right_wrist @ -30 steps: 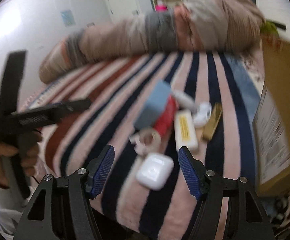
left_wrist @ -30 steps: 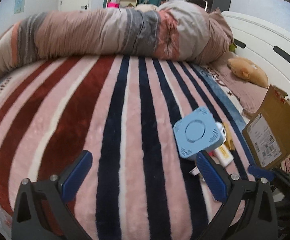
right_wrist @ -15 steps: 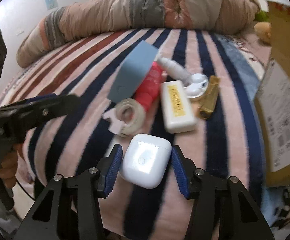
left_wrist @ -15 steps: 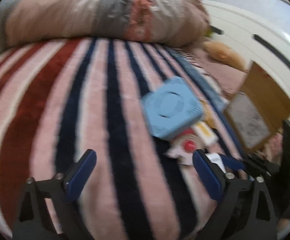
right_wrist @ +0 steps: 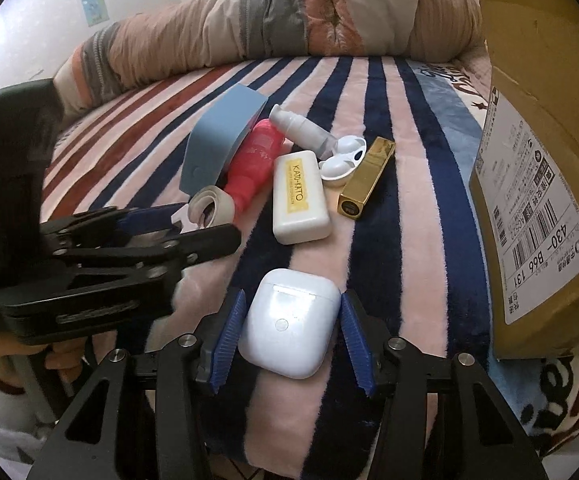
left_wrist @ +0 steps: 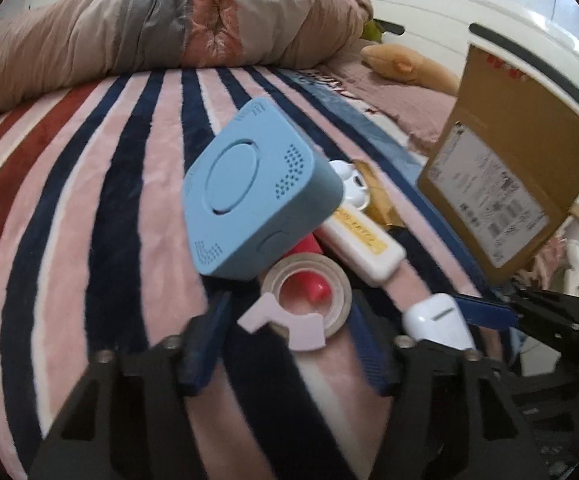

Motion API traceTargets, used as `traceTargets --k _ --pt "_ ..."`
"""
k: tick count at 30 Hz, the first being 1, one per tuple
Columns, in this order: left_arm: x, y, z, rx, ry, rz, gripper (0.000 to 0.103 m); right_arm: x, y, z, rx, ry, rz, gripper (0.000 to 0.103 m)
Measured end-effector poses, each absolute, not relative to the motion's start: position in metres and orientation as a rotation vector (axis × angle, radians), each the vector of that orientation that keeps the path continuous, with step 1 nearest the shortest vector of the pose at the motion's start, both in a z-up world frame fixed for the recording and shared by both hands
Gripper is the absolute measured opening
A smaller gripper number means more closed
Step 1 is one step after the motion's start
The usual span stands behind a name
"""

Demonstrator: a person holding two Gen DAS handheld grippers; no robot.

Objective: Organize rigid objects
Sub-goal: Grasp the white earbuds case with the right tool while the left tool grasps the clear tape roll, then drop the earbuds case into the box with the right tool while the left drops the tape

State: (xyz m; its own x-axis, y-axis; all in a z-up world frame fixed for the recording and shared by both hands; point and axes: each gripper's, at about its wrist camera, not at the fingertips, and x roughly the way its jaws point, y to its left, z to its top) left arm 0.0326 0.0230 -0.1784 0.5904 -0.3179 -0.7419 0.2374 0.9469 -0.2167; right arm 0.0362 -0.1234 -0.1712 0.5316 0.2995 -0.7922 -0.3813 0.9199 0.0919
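A pile of small objects lies on the striped blanket: a light blue box (left_wrist: 255,196), a roll of tape (left_wrist: 303,298) with a pink dispenser, a red tube (right_wrist: 251,158), a white KATO-KATO case (right_wrist: 299,196), a gold tube (right_wrist: 365,178), a white pump bottle (right_wrist: 301,128) and an open white earbud case (right_wrist: 343,158). My left gripper (left_wrist: 289,344) is open, its blue pads on either side of the tape roll. My right gripper (right_wrist: 291,336) is open around a white earbud case (right_wrist: 289,322), pads close to its sides with small gaps.
An open cardboard box (right_wrist: 529,160) with a shipping label stands at the right; it also shows in the left wrist view (left_wrist: 505,184). A rolled duvet (right_wrist: 289,20) lies along the far side. A tan plush toy (left_wrist: 405,66) rests by the white headboard (left_wrist: 469,12).
My left gripper has moved right and forward onto the tape roll and narrowed. My right gripper has advanced over the white earbud case and narrowed around it.
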Motion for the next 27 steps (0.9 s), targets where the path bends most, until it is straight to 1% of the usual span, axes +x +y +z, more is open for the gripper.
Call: traceTargets --k 1,4,7,8,10,12,13,14,16,20,24,27 --pt "0.034 0.022 -0.178 -0.093 0.884 -0.315 0.042 0.036 -0.124 -0.171 -0.094 0.925 0.408 0.045" --pt "0.031 0.024 -0.177 -0.091 0.884 -0.316 0.038 0.034 -0.126 -0.171 -0.095 0.926 0.401 0.045" --pt "0.026 0.027 -0.176 -0.091 0.886 -0.318 0.037 0.032 -0.122 -0.170 -0.102 0.929 0.368 0.046" --pt "0.023 0.029 -0.173 -0.096 0.881 -0.323 0.037 0.031 -0.121 -0.170 -0.100 0.930 0.356 0.047" --pt "0.017 0.031 -0.170 -0.107 0.872 -0.331 0.037 0.029 -0.119 -0.172 -0.098 0.934 0.331 0.056" --pt "0.013 0.033 -0.167 -0.104 0.862 -0.328 0.037 0.025 -0.116 -0.175 -0.097 0.939 0.320 0.056" --pt "0.011 0.034 -0.165 -0.101 0.859 -0.327 0.037 0.024 -0.114 -0.175 -0.102 0.931 0.311 0.052" --pt "0.008 0.036 -0.163 -0.102 0.852 -0.326 0.037 0.024 -0.113 -0.176 -0.111 0.917 0.295 0.044" --pt "0.002 0.041 -0.155 -0.115 0.837 -0.327 0.037 0.023 -0.111 -0.175 -0.113 0.895 0.285 0.043" --pt "-0.013 0.054 -0.124 -0.095 0.775 -0.319 0.037 0.023 -0.104 -0.159 -0.130 0.838 0.361 0.043" --pt "-0.023 0.061 -0.075 -0.014 0.690 -0.302 0.037 0.020 -0.102 -0.116 -0.136 0.738 0.498 0.043" --pt "-0.019 0.060 -0.033 -0.009 0.638 -0.362 0.037 0.019 -0.113 -0.075 -0.145 0.649 0.541 0.043"
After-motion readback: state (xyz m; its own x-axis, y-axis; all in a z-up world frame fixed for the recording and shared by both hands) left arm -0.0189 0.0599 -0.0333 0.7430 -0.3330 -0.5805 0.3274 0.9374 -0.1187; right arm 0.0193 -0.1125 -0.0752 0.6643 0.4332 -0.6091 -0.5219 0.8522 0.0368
